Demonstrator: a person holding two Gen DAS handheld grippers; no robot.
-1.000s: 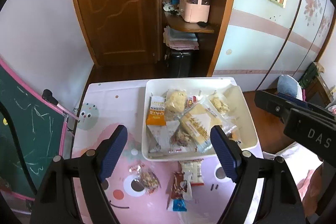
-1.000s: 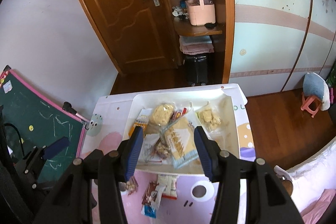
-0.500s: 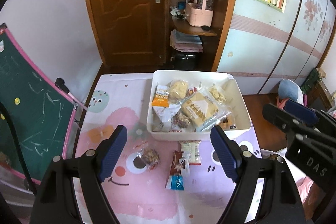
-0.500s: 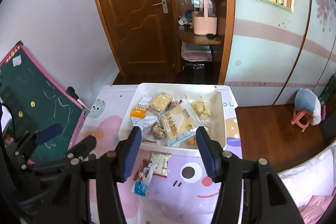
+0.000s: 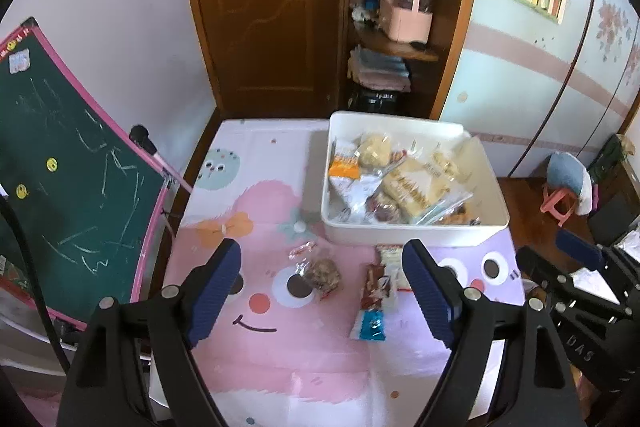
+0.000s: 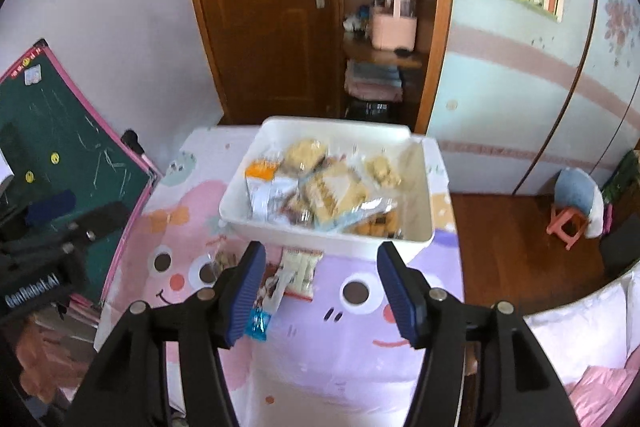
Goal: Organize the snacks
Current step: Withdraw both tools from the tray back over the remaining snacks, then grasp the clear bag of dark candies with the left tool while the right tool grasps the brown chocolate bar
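Both hand-held grippers, left (image 5: 322, 291) & right (image 6: 320, 293), gape empty over surface w/ 3 loose snack packets (image 5: 374, 287) near white bin (image 5: 416, 229); imo drop low, pinch one packet mid-body, lift into bin.

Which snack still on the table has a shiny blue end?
The long brown packet, lying between the clear nut bag and the pale biscuit pack; only it ends in blue.

Black left gripper (image 5: 322, 285) and right gripper (image 6: 321, 293), ribbed blue pads, silver screws
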